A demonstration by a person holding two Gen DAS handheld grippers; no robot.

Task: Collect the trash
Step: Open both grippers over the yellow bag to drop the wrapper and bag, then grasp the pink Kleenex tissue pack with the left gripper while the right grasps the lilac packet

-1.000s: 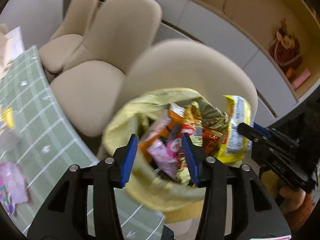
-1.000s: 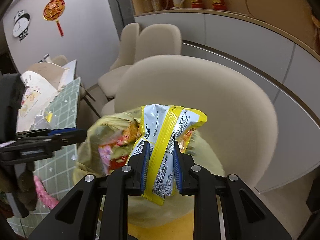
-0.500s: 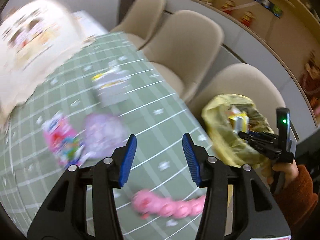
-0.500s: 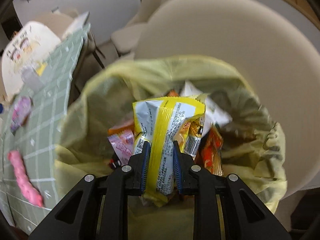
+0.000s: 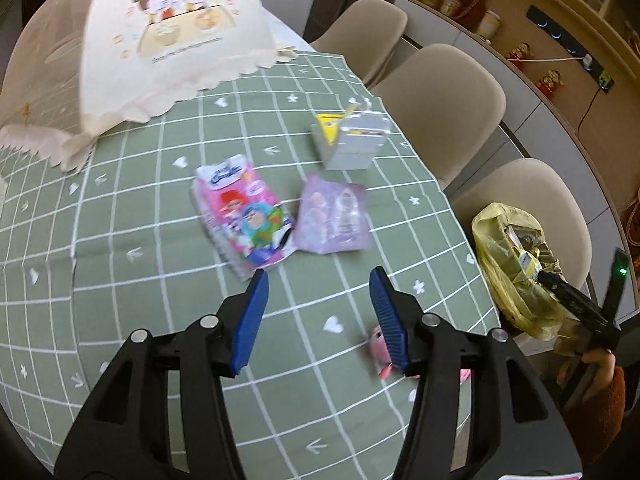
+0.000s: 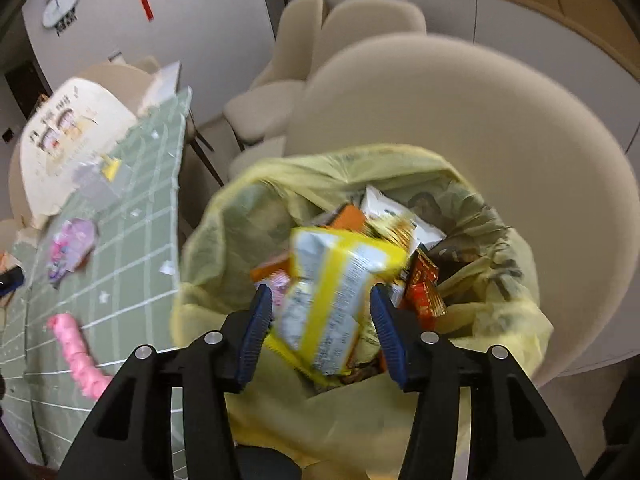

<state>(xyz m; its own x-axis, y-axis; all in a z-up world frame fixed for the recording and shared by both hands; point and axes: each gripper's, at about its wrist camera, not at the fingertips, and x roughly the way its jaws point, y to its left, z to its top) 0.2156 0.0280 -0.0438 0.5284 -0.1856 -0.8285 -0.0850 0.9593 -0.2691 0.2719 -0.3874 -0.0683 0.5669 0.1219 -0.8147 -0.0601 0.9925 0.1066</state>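
A yellow trash bag [image 6: 280, 208] full of wrappers sits on a beige chair; it also shows in the left wrist view [image 5: 500, 248]. My right gripper [image 6: 320, 324] is open above the bag, and a blurred yellow and white wrapper [image 6: 332, 300] lies loose between its fingers over the bag's mouth. My left gripper [image 5: 318, 320] is open and empty above the green checked table [image 5: 120, 280]. On the table lie a pink cartoon packet [image 5: 244, 216], a purple wrapper [image 5: 334, 220], a silver and yellow box [image 5: 352, 140] and a pink strip [image 5: 380, 344].
A cream food cover [image 5: 132, 48] stands at the table's far left. Beige chairs [image 5: 440, 96] line the table's right side, with a long counter [image 5: 560, 92] behind them. The right gripper's body [image 5: 576, 304] shows beside the bag.
My right gripper has opened and let go of the yellow wrapper over the bag. My left gripper has swung from the bag to the table and opened wider.
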